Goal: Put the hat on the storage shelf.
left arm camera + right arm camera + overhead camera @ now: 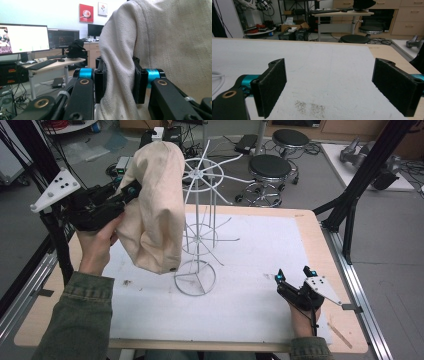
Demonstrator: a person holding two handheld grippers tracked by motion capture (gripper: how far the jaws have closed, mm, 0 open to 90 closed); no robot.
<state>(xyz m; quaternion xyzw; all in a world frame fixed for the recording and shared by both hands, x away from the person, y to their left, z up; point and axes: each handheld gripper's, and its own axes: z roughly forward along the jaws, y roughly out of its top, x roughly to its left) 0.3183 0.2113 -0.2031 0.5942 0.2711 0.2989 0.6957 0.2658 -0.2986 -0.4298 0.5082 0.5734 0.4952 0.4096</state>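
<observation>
No text, label, brand or number is showing clearly enough to read in any pic. Left gripper view: monitor (23, 37) is showing a bright window w/ small marks, too blurred to make out; second monitor (63, 38) is showing dark content, nothing legible. Two wall pictures, red one (86, 13) and white one (102, 9), are showing drawings, no lettering visible. Right gripper view: boxes (293, 26) under the far desk are carrying no readable print. High view: nothing legible.
</observation>
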